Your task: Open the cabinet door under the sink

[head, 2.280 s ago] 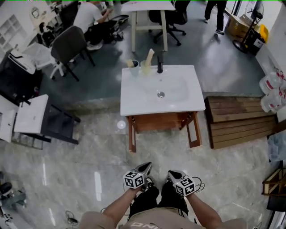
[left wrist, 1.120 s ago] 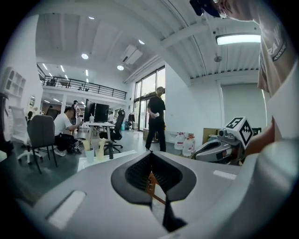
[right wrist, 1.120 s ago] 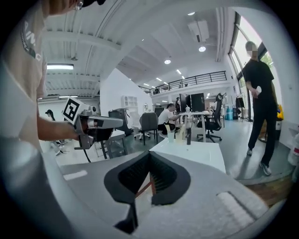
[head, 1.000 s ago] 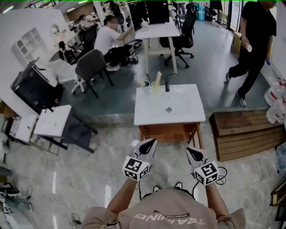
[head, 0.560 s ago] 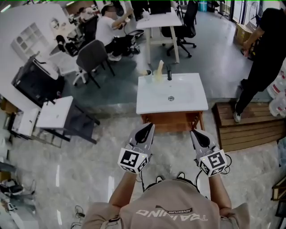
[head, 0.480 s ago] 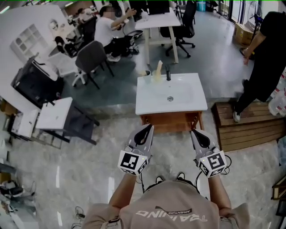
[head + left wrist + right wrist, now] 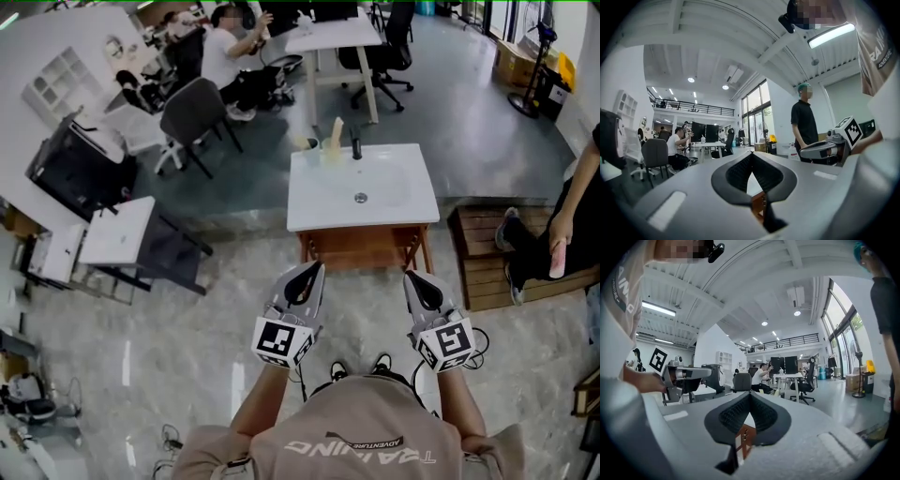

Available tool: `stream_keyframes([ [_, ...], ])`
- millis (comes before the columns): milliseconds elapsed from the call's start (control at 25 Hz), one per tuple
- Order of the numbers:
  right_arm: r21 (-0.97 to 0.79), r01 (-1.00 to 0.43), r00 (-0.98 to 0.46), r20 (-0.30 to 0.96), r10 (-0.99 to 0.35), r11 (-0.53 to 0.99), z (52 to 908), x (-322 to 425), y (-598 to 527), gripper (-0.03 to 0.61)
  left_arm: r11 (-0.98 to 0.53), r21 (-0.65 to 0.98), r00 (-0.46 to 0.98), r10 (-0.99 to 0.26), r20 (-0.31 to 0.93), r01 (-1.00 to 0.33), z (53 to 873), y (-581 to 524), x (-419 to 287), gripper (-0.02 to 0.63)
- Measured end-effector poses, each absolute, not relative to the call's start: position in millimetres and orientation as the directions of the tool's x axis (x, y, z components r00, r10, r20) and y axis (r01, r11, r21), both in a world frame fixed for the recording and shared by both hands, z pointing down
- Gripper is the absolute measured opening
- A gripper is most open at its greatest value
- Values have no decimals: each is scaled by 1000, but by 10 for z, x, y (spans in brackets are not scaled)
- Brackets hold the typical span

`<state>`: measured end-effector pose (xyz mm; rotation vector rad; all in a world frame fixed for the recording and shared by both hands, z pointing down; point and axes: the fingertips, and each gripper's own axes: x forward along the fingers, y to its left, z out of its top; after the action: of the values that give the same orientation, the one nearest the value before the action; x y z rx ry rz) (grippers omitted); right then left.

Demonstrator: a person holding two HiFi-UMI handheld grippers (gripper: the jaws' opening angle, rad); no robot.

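Glossy grey floor (image 7: 187,356) of an open office filled most of the head view. The sink cabinet (image 7: 364,249) stood on it, dead ahead of both grippers, with its wooden front toward the person. From above the door could not be told apart from that front. White sink top (image 7: 319,202) sat on the cabinet, with a black faucet (image 7: 356,147) at its far edge.

Left gripper (image 7: 312,270) was held short of the cabinet and not touching it. Its jaws were pressed together with nothing between them, and its own view showed a slice of the wooden cabinet past the tips. Right gripper (image 7: 413,277) was level with it and well apart to the side. Its jaws were also closed on nothing, and it was also clear of the cabinet.

Wooden platform (image 7: 478,272) lay just right of the cabinet, with a person in black (image 7: 562,225) standing at it. Behind the sink were a grey chair (image 7: 192,112), a white table (image 7: 328,37) and a seated person (image 7: 220,56). A small white table (image 7: 117,230) stood to the left.
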<state>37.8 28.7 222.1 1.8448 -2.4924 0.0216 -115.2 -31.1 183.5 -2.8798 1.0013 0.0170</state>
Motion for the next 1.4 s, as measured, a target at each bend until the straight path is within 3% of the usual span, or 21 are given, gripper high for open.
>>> stream_keyframes([
  [1400, -11, -945, -326, 68, -943, 326, 2442, 381, 472, 2, -747, -50, 748, -664, -10, -663, 1980, -112, -1303, 18],
])
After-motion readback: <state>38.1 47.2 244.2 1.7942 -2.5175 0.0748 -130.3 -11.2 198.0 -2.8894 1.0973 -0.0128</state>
